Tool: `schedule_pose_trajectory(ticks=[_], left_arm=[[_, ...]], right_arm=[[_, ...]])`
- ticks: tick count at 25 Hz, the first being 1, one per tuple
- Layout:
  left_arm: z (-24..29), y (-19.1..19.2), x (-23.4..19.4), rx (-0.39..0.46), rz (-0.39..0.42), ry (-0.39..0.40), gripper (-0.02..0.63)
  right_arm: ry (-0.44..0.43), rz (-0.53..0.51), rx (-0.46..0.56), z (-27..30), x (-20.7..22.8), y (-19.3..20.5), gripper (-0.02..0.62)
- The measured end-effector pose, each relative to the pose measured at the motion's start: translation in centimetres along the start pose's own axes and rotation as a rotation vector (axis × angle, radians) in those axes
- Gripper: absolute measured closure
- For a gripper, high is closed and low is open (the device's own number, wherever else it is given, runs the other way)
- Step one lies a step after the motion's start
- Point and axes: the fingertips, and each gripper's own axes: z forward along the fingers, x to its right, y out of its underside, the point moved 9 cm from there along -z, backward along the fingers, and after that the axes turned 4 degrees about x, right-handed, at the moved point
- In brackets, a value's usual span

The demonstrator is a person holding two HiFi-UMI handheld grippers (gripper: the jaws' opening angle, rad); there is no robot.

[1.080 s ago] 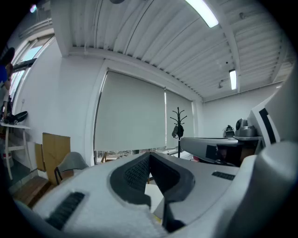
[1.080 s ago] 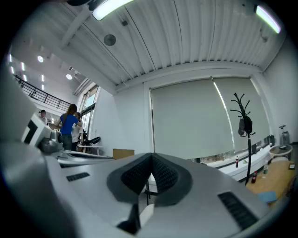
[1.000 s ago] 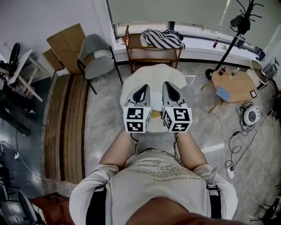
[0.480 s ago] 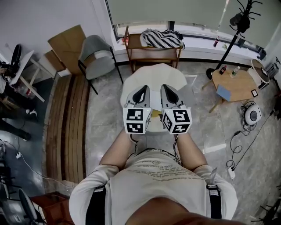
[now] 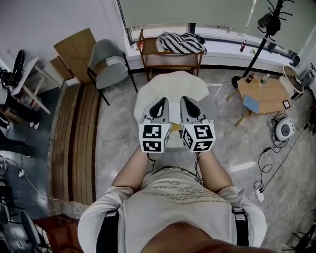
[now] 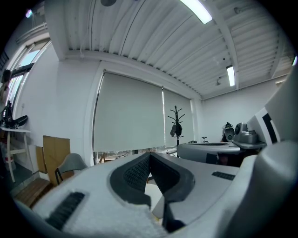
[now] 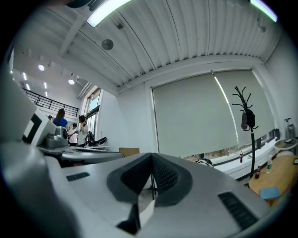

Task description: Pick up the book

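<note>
Left claw and right claw are both clamped shut with nothing in them, side by side and hiding most of the book; only a yellowish sliver shows between them. Round white table underneath, grey chair beyond on the tiled floor.

The left gripper fills the lower foreground. Its two jaws are pressed together at the tips, dark ribbed pads face to face with nothing between them. Lower down, a strip of white surface shows through the gap. Straight beyond the tips hangs a pale roller blind, drawn down almost to the sill. Just right of the blind stands a black coat stand with something dark hung on it. Below the blind's left corner sits a grey chair, with a leaning cardboard sheet further left. Low and to the right of the blind, the right gripper juts in, showing its grey nose. Above the blind runs a ribbed ceiling with strip lights.
</note>
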Motion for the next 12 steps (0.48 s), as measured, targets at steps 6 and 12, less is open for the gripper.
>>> schedule_pose_trajectory(ticks=[6, 12], left_arm=[[1.3, 0.1, 1.6, -0.006, -0.009, -0.002, 0.588], [2.1, 0.5, 3.4, -0.013, 0.005, 0.006, 0.588]], right_arm=[[0.000, -0.006, -0.007, -0.9, 1.9, 0.0, 0.569], [0.000, 0.002, -0.005, -1.4, 3.4, 0.1, 0.569]])
